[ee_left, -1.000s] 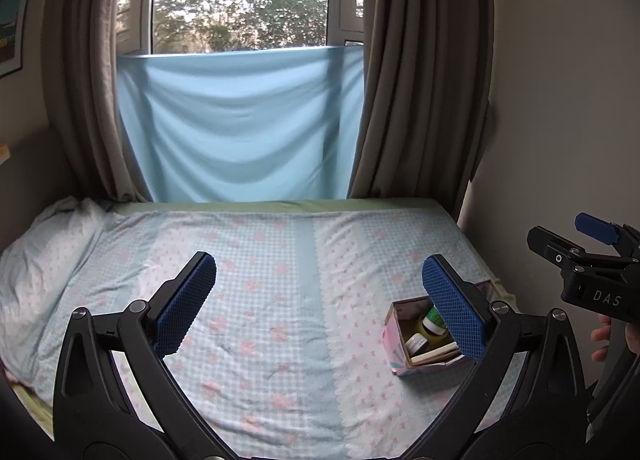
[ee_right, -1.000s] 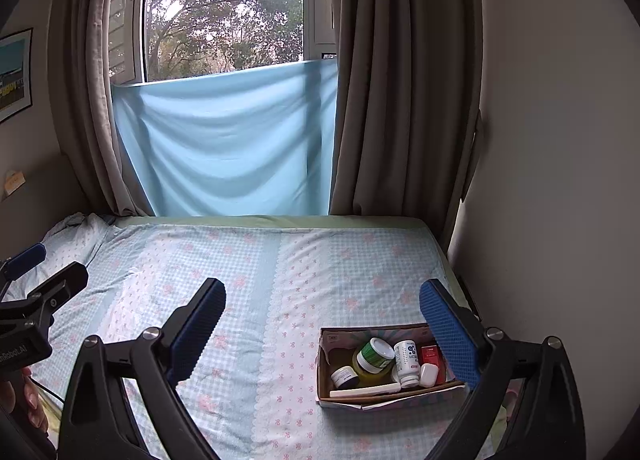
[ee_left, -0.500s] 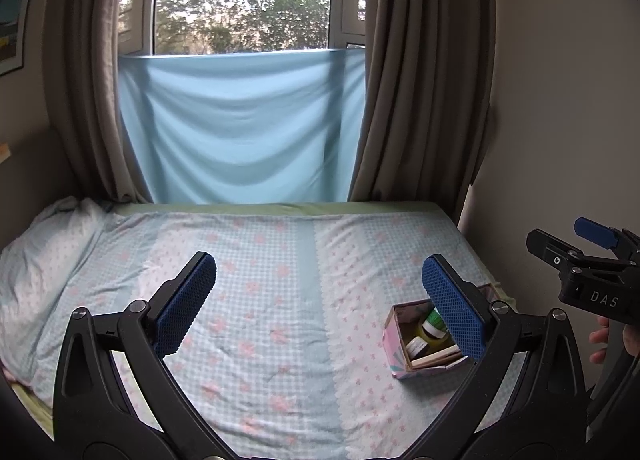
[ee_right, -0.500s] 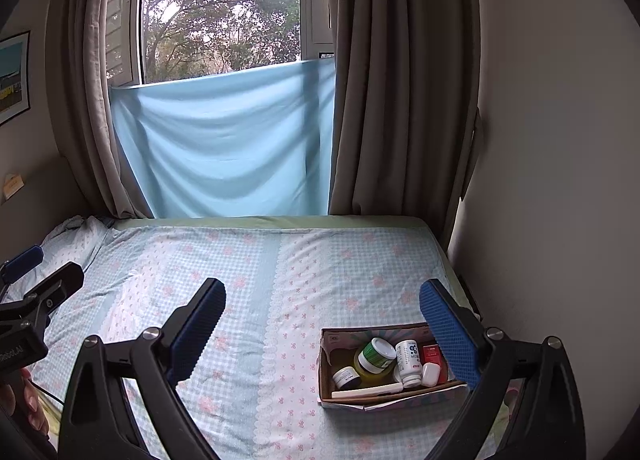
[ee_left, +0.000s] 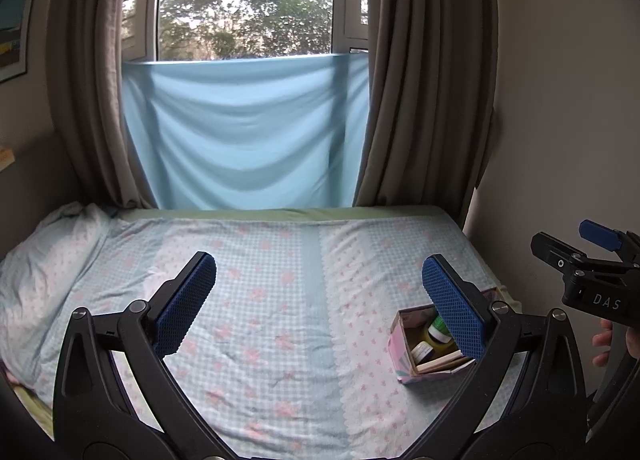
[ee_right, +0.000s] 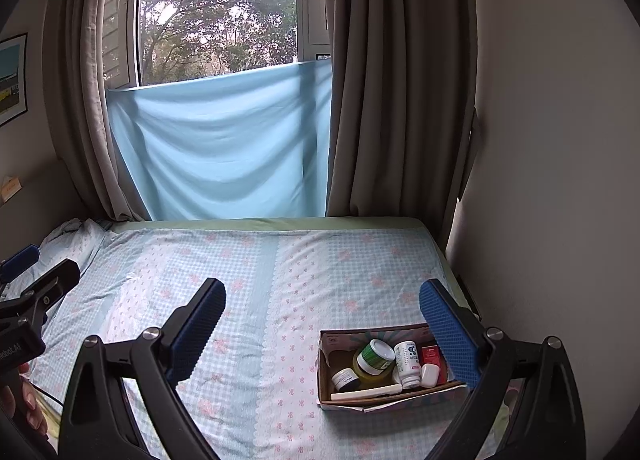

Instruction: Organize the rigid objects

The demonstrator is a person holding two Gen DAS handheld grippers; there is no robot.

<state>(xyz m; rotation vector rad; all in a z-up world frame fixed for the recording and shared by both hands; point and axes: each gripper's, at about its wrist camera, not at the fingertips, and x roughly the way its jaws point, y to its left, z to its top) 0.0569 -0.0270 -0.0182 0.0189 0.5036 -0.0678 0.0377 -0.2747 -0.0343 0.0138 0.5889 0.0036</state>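
A small open cardboard box [ee_right: 326, 364] sits on the bed at the right. It also shows in the left wrist view [ee_left: 400, 352]. It holds a green-lidded jar [ee_right: 374, 356], a white pill bottle [ee_right: 407, 358], a small dark-banded jar [ee_right: 346, 379], a red item [ee_right: 431, 353], a white cap [ee_right: 428, 374] and a flat white stick [ee_right: 366, 393]. My left gripper [ee_left: 320, 304] is open and empty above the bed, left of the box. My right gripper [ee_right: 322, 330] is open and empty, held above and before the box.
The bed [ee_right: 260, 260] has a blue checked sheet with pink flowers. A pillow [ee_left: 44, 260] lies at the left. A blue cloth [ee_right: 220, 148] and brown curtains [ee_right: 400, 80] cover the window behind. A wall [ee_right: 540, 180] runs along the bed's right side.
Both grippers stay open and almost still. The views have drifted slightly, and the box sits a little lower in the left wrist view.
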